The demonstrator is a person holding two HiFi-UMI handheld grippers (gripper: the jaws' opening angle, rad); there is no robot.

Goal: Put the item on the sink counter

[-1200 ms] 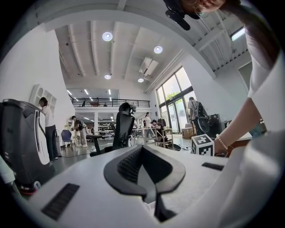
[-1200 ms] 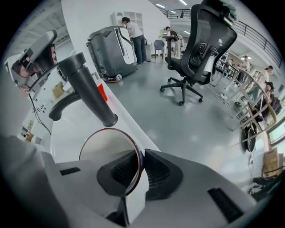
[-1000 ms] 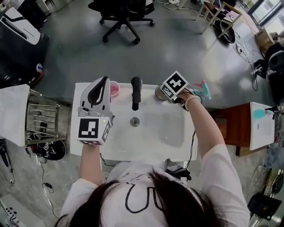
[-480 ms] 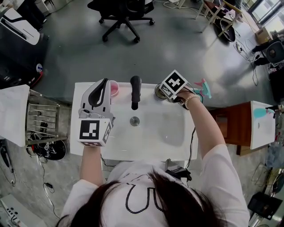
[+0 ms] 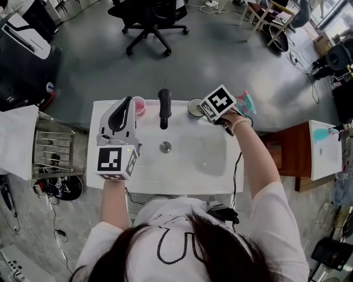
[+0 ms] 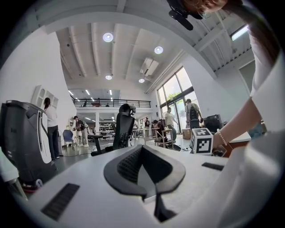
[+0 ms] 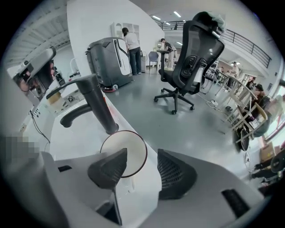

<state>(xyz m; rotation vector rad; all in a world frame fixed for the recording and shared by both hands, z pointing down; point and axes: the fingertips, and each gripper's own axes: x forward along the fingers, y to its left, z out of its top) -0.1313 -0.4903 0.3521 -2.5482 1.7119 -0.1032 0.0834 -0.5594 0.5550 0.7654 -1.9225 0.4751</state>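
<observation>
Where the head view looks down, the white counter (image 5: 182,186) fills the middle, with the basin (image 5: 193,160) sunk into it and a black chair (image 5: 149,16) on the grey floor beyond. The black faucet (image 5: 164,107) stands at the back edge. The left gripper (image 5: 129,101) is over the counter's left end, and a pink cup (image 5: 139,106) shows just beside its tip. The right gripper (image 5: 205,110) is at the back right, where its marker cube covers its jaws from above. The cup (image 5: 194,106), white inside with a dark rim, stands on the counter between the faucet and that cube. A teal bottle (image 5: 248,102) stands behind the right hand.

Only the right gripper (image 7: 141,156) view shows those jaws. They stand well apart and hold nothing. The cup (image 7: 129,147) stands upright ahead of them, just beside the faucet (image 7: 95,104) base. The left finger overlaps its rim and the right finger is clear of it.

The left gripper (image 6: 142,153) view misses the counter altogether. It looks out level across the room to the chair (image 6: 124,129) and several people standing there. Its jaws are pressed together with nothing between them.
</observation>
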